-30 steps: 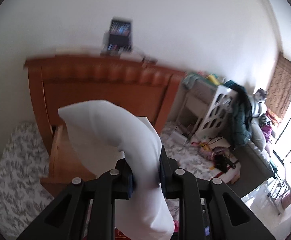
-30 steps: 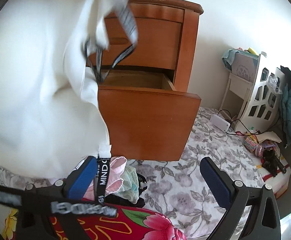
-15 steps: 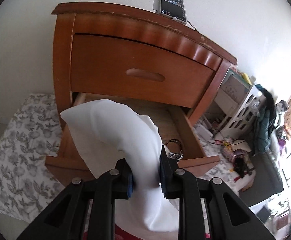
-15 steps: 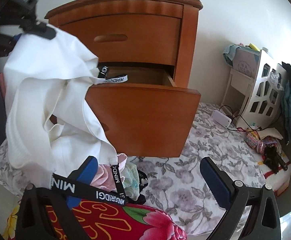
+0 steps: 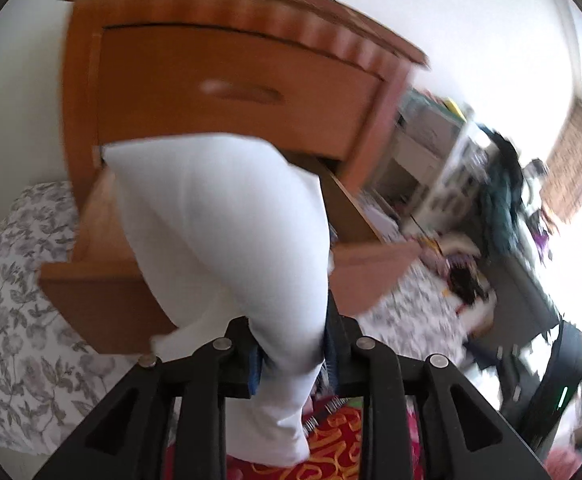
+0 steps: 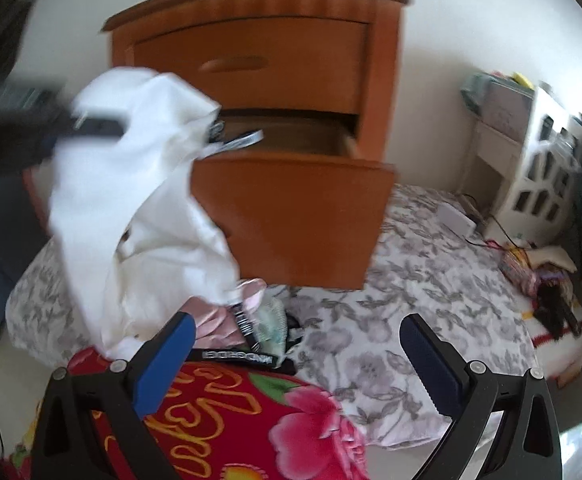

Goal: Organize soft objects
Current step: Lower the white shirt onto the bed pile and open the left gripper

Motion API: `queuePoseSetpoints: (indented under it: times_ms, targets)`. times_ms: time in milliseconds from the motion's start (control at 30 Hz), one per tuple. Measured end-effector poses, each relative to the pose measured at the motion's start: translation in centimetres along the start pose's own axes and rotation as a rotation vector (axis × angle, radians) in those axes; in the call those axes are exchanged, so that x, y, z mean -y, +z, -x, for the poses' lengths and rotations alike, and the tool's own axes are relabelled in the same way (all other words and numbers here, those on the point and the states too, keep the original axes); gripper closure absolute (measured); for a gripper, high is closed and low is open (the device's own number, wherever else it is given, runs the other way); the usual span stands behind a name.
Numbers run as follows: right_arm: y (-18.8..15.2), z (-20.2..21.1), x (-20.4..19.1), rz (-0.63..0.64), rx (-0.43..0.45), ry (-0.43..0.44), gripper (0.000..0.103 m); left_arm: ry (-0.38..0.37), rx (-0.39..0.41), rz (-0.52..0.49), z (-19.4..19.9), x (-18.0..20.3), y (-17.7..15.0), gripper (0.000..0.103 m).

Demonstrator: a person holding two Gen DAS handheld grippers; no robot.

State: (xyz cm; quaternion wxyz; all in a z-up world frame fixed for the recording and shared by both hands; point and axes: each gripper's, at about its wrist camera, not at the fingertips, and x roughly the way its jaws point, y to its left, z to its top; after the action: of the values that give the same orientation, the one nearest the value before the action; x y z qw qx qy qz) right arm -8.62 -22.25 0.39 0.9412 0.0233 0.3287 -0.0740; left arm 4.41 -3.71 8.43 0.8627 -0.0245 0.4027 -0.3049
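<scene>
Left gripper (image 5: 291, 360): my fingers (image 5: 341, 354) are clamped on a fold of the white garment (image 5: 231, 216), which bulges up in front of me and hangs down below the clamp

Right gripper (image 6: 297, 356): my fingers (image 6: 431, 360) stand wide apart with nothing between them, low over the bed

White garment from the right: it (image 6: 139, 200) hangs in the air to the left of the open drawer (image 6: 291, 216), its top held by my left gripper (image 6: 91, 128), which shows only as a dark blur; its lower end reaches the pile of clothes

Black strap: a strap with white letters (image 6: 235, 142) trails from the garment toward the drawer opening; whether it touches the rim I cannot tell

Nightstand (image 6: 275, 60): brown wood, upper drawer closed, lower drawer pulled out

Drawer from the left: its front board (image 5: 103, 300) is partly hidden behind the garment

Pile of clothes (image 6: 251, 316): pink and pale green pieces lie on the bed just in front of the drawer, with a black lettered band (image 6: 243, 358) across them

Red flowered blanket (image 6: 231, 420): right under my right gripper, next to the pile

Bed cover (image 6: 391, 300): grey leaf print, spread under the nightstand and the pile

White shelf (image 6: 543, 184): well to the right, by the wall
</scene>
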Motion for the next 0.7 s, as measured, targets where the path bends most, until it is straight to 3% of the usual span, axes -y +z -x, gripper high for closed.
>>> queuePoseSetpoints:
  times_ms: [167, 333, 600, 700]
  targets:
    - [0.4, 0.1, 2.0, -0.092, -0.003, -0.034, 0.000, -0.052, -0.118, -0.066, -2.9, 2.3, -2.1, 0.076]
    - [0.3, -0.2, 2.1, -0.095, -0.018, -0.039, 0.000, -0.127, -0.224, -0.012, -5.8, 2.1, -4.1, 0.076]
    - [-0.1, -0.9, 3.7, -0.155, -0.056, -0.101, 0.000, -0.080, -0.308, -0.072, -8.8, 3.7, -6.1, 0.075]
    - [-0.2, -0.9, 4.0, -0.161, -0.056, -0.109, 0.000, -0.089, -0.306, -0.098, -8.9, 4.2, -6.4, 0.064]
